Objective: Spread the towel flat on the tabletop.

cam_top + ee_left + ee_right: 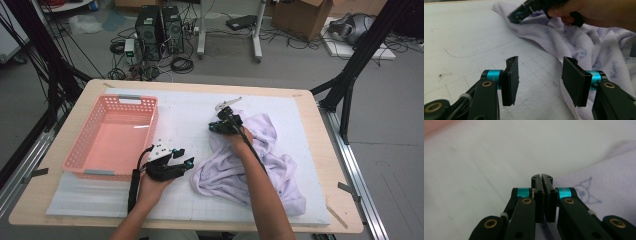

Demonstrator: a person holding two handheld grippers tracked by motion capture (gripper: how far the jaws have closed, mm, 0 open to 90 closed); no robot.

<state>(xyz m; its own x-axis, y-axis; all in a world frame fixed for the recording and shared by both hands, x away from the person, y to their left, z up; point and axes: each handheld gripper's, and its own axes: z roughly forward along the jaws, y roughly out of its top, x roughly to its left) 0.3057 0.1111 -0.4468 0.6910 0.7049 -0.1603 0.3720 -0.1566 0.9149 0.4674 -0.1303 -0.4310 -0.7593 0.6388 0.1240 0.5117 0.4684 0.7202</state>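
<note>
The right gripper (216,126) is clenched: in the right gripper view its two black jaws (545,195) stand pressed flat together. Whether a fold of fabric is pinched between them cannot be told; the cloth lies right at and under the jaws on one side. In the high view this gripper sits low at the far left edge of the lavender cloth (260,165), with the person's right hand (239,139) wrapped around its body.

The left gripper (186,161) is released. In the left gripper view its jaws (539,80) stand well apart with bare bench between them, and one pad sits just beside the near hem of the cloth (584,47) without pressing on it. The left hand (152,186) holds it low over the bench, between the cloth and the pink basket (80,150).

The cloth is a pale lavender towel-like piece printed with small blue cartoon figures. It lies crumpled on the right half of the white gridded mat (185,120) that covers the bench (50,200), its bulk spreading from the middle toward the near right corner.

The pink basket stands on the left part of the mat, well apart from the cloth.
</note>
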